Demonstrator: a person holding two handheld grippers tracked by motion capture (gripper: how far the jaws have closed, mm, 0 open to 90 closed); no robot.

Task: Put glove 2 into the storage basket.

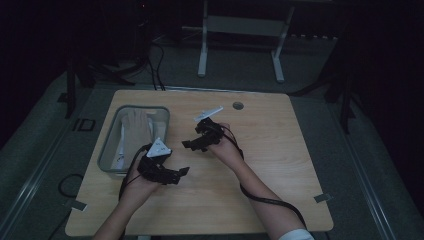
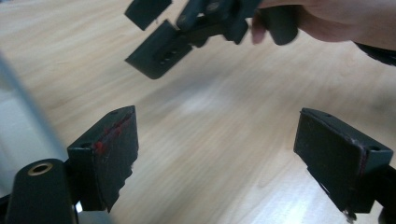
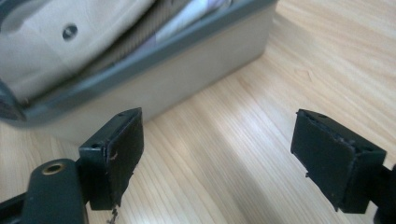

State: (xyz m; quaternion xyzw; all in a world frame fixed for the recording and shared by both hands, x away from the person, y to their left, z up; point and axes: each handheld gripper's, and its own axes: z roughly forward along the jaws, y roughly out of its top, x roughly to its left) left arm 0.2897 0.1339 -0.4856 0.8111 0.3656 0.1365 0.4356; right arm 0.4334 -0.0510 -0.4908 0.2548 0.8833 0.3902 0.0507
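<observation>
My left hand-held gripper and my right hand-held gripper both hover over the pale wood-grain counter, each with its matte black jaws spread apart around nothing. At ten o'clock from them sits the grey rectangular plastic bin holding a beige knitted glove. My right gripper view shows the bin's smooth wall near the left jaw; my left gripper view shows the other hand-held gripper at twelve o'clock.
</observation>
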